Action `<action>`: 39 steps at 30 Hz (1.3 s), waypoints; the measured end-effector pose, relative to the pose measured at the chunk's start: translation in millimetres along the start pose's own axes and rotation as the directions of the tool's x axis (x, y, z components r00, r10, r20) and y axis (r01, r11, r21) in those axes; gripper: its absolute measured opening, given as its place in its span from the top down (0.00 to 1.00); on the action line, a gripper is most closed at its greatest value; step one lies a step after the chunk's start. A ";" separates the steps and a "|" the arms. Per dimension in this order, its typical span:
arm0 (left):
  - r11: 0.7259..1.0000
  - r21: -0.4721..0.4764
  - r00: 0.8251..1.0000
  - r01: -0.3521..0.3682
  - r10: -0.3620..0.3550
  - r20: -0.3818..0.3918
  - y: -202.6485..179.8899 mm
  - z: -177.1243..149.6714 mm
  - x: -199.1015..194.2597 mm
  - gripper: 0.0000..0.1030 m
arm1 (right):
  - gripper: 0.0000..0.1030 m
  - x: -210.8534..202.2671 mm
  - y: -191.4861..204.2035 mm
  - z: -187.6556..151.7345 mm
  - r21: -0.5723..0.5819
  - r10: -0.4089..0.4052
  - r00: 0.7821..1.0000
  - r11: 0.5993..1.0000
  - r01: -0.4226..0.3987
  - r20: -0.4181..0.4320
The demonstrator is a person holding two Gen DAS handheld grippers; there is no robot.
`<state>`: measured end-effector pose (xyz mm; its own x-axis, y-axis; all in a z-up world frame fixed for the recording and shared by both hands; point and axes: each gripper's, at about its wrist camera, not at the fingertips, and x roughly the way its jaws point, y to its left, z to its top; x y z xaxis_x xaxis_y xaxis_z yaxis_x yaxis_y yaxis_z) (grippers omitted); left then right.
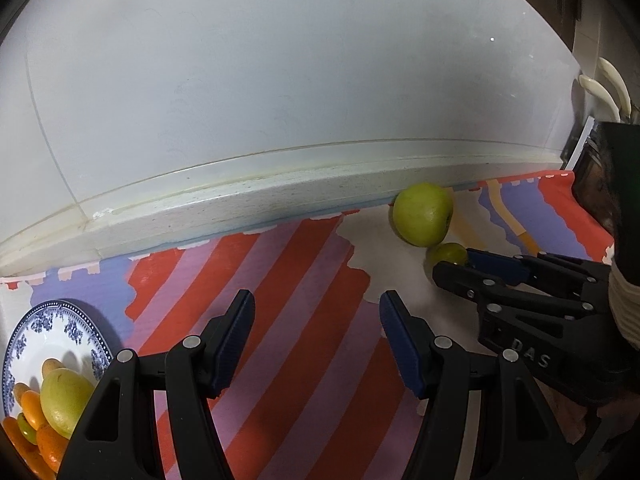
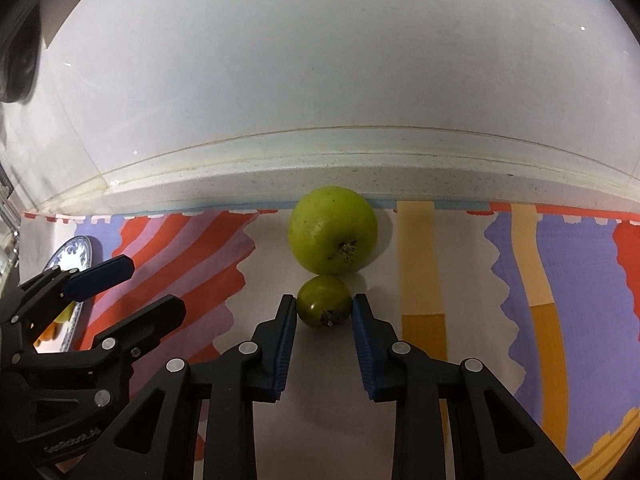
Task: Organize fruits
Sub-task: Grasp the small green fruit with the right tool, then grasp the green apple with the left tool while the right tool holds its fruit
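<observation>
A large green apple [image 2: 333,230] lies on the patterned cloth against the white ledge, also in the left wrist view [image 1: 422,214]. A small green fruit [image 2: 325,300] lies just in front of it, also in the left wrist view [image 1: 447,254]. My right gripper [image 2: 324,306] has its fingertips touching both sides of the small fruit, which rests on the cloth. My left gripper [image 1: 316,312] is open and empty over the striped cloth. A blue-and-white plate [image 1: 60,328] at the left holds a yellow-green fruit [image 1: 64,400] and several small orange fruits [image 1: 34,410].
A white ledge [image 1: 280,196] and white wall run along the back of the cloth. Dark objects and white handles [image 1: 600,92] stand at the far right in the left wrist view. The plate's rim [image 2: 76,252] shows at the left in the right wrist view.
</observation>
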<state>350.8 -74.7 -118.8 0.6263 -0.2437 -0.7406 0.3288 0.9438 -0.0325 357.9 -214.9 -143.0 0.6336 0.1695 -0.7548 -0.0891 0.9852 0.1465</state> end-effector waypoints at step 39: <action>0.994 0.086 0.998 0.063 -0.064 0.001 -75.4 45.0 62.3 0.52 | 0.72 -42.1 -74.8 -13.7 0.188 -0.092 0.992 0.979 0.074 0.090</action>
<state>396.9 -171.1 -132.2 0.6047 -0.3033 -0.7364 0.4275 0.9038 -0.0212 327.3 -295.4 -130.9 0.7055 0.0754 -0.7047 0.1041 0.9725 0.2083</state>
